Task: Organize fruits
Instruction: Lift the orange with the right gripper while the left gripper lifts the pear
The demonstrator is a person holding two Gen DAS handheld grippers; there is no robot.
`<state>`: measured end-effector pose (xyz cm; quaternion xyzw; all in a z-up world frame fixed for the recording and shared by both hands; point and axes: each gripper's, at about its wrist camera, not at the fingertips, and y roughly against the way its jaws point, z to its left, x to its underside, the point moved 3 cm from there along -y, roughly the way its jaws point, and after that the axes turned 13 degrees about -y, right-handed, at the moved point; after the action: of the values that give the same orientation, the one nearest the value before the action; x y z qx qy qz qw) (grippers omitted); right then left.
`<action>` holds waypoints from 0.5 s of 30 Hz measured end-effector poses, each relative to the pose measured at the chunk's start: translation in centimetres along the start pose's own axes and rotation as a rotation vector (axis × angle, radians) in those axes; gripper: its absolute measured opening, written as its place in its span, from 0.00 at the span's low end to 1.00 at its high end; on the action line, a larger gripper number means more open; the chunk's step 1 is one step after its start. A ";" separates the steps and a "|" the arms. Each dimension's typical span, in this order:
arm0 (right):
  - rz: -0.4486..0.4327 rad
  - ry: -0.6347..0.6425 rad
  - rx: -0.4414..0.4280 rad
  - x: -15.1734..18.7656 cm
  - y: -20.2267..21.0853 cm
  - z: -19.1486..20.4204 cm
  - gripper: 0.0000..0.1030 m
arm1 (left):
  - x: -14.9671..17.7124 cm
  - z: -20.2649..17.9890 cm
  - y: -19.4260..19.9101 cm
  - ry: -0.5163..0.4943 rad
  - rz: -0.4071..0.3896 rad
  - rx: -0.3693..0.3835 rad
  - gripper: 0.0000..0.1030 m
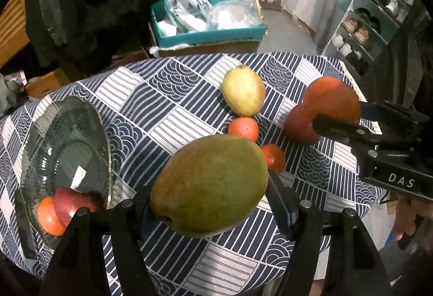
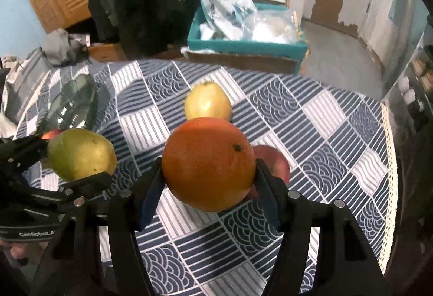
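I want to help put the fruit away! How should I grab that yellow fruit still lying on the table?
Grip the yellow fruit across its narrow middle, coming down from above. It lies on its side, pointed end away, so its long sides face the fingers; a small red fruit crowds its near end.

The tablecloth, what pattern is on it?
The tablecloth has navy and white patchwork squares, some striped, some with wave-like arcs. The right wrist view shows it best.
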<state>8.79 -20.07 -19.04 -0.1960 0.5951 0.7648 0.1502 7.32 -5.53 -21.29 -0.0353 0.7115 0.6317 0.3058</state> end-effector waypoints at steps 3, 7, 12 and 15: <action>-0.029 0.017 -0.005 -0.4 1.0 0.7 0.63 | -0.2 0.4 1.0 0.006 -0.018 -0.012 0.69; -0.056 0.032 -0.022 -0.9 1.9 1.8 0.63 | -0.5 1.3 2.2 0.029 -0.036 -0.015 0.69; -0.089 0.048 -0.053 -1.6 3.0 3.1 0.63 | -0.7 2.1 3.4 0.043 -0.061 -0.026 0.69; -0.110 0.058 -0.077 -2.2 3.8 4.2 0.63 | -0.9 2.7 4.3 0.048 -0.083 -0.039 0.70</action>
<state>8.44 -16.95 -13.89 -0.2560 0.5577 0.7717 0.1673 7.22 -2.45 -17.18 -0.0858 0.7040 0.6314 0.3137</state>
